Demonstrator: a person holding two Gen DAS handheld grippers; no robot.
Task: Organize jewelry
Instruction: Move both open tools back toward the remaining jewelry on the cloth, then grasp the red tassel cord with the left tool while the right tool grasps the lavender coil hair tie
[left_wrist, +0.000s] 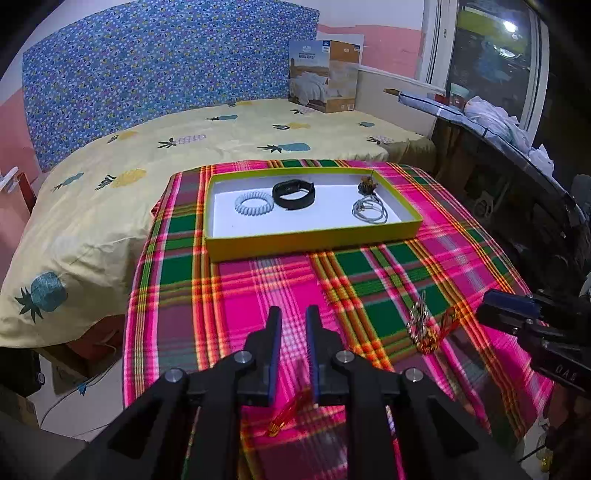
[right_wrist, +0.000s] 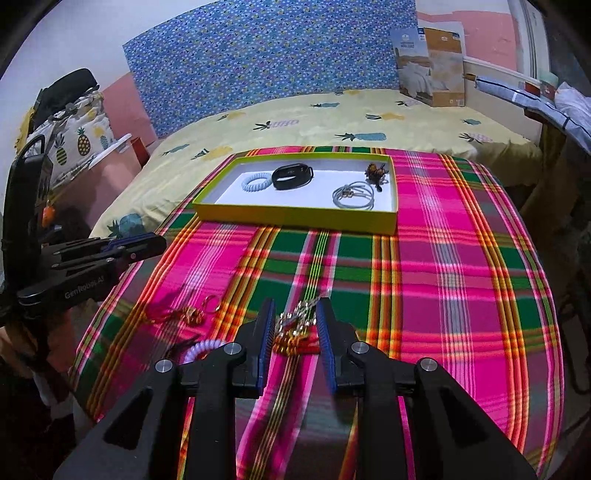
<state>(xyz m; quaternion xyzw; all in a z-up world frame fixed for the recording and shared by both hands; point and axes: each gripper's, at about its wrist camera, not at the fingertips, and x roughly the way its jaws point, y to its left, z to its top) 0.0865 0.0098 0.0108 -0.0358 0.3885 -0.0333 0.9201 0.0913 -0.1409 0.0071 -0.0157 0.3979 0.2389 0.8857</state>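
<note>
A yellow-green tray (left_wrist: 314, 242) (right_wrist: 295, 218) on the plaid cloth holds a white spiral band (left_wrist: 254, 204) (right_wrist: 255, 182), a black wristband (left_wrist: 294, 194) (right_wrist: 291, 176), a grey cord bracelet (left_wrist: 370, 210) (right_wrist: 352, 195) and a small brown ornament (left_wrist: 367, 182) (right_wrist: 375, 171). My left gripper (left_wrist: 293, 328) is open and empty above the cloth, with a red-gold bangle (left_wrist: 290, 410) under it. My right gripper (right_wrist: 295, 317) is open, its fingers on either side of a gold-and-red jewelry pile (right_wrist: 295, 328) (left_wrist: 430, 328). I cannot tell if they touch it.
A lilac spiral band (right_wrist: 201, 349) and red-gold pieces (right_wrist: 192, 314) lie on the cloth at front left. A bed with pineapple sheets (left_wrist: 110, 177) lies behind the table, a carton (left_wrist: 325, 74) on it. A cluttered shelf (left_wrist: 498, 122) runs along the right.
</note>
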